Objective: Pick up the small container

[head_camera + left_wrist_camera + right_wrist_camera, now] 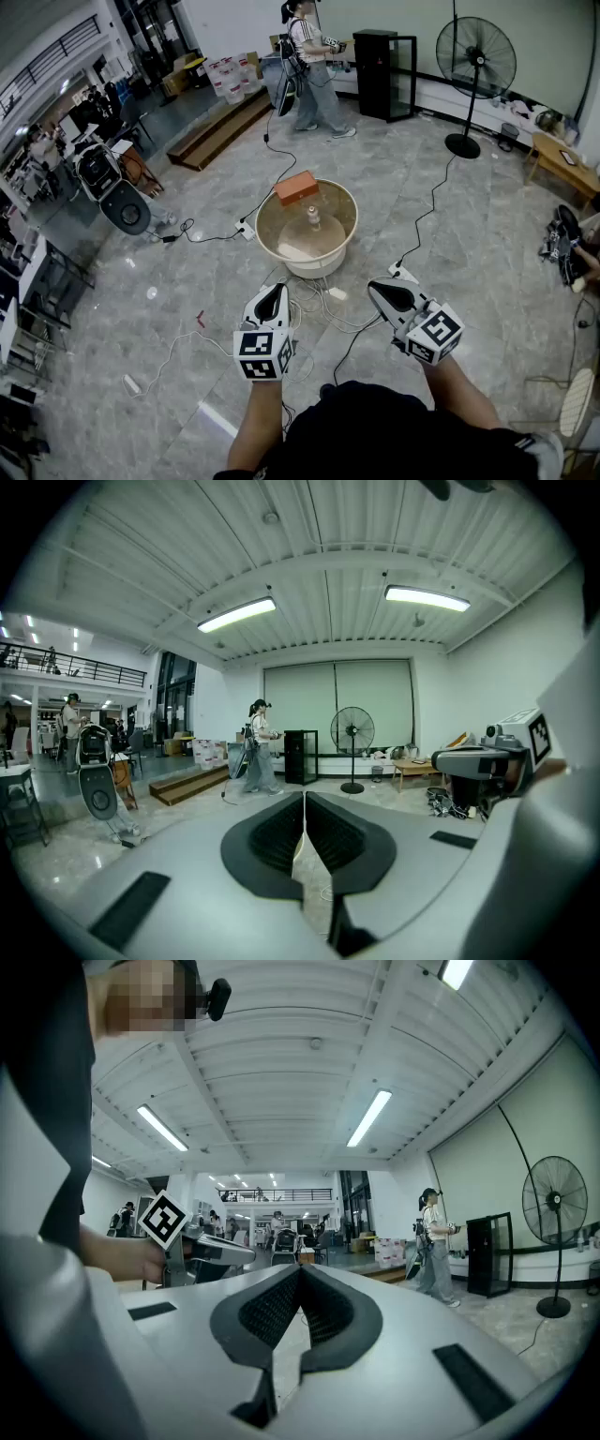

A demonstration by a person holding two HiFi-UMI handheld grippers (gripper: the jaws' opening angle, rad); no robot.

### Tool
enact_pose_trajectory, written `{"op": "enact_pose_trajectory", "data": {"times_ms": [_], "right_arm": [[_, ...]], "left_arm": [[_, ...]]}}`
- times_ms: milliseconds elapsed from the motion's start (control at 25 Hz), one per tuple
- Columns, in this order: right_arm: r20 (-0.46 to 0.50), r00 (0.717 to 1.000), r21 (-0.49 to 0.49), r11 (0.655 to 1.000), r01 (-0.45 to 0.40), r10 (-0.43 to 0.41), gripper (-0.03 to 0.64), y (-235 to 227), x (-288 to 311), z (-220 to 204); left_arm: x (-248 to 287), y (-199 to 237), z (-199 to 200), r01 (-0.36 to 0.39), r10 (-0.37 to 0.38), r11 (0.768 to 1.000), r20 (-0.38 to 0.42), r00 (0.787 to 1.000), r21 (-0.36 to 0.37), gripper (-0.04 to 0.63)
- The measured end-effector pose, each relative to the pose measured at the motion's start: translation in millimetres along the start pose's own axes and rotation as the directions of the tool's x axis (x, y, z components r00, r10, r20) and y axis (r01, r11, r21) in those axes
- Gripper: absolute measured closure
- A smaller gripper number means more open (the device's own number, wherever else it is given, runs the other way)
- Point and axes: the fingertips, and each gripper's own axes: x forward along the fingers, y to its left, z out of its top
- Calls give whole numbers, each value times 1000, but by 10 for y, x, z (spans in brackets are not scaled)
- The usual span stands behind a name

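Observation:
In the head view a round beige tub [272, 246] stands on the tiled floor ahead of me. A small pale container [312, 218] stands upright inside it, and an orange box [296, 187] rests on its far rim. My left gripper [272, 298] and right gripper [394, 292] hover side by side nearer than the tub, apart from it, and both point towards it. In the left gripper view that gripper [305, 803] has its jaws together with nothing between them. The same holds for the other gripper [300, 1274] in the right gripper view. Neither gripper view shows the tub.
Cables [323, 302] and a power strip [246, 228] lie on the floor around the tub. A standing fan [475, 58], a black cabinet [384, 73] and a person [309, 56] are at the back. A wooden step [220, 127] is back left and a bag [562, 239] lies at the right.

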Motion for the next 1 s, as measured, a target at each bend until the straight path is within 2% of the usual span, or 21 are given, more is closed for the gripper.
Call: {"op": "enact_pose_trajectory", "data": {"times_ms": [240, 440, 560, 800, 1000], "right_arm": [[-46, 999, 23, 1000, -17, 18, 606, 195, 158, -222], [-55, 998, 5, 1000, -30, 31, 606, 318, 451, -214], [-55, 998, 7, 1000, -31, 31, 606, 382, 620, -188], [-69, 997, 76, 996, -39, 44, 604, 445, 889, -271], [-112, 993, 86, 996, -29, 38, 603, 581, 1051, -346]], "left_arm": [[-112, 244, -97, -11, 11, 1000, -10, 1000, -11, 572], [-156, 544, -177, -33, 32, 999, -12, 999, -32, 572], [-133, 664, -231, -20, 20, 999, -7, 1000, -45, 572], [-87, 865, -286, 9, -9, 999, -4, 1000, -41, 572], [-84, 1017, -378, 27, -28, 999, -17, 999, -44, 572]]}}
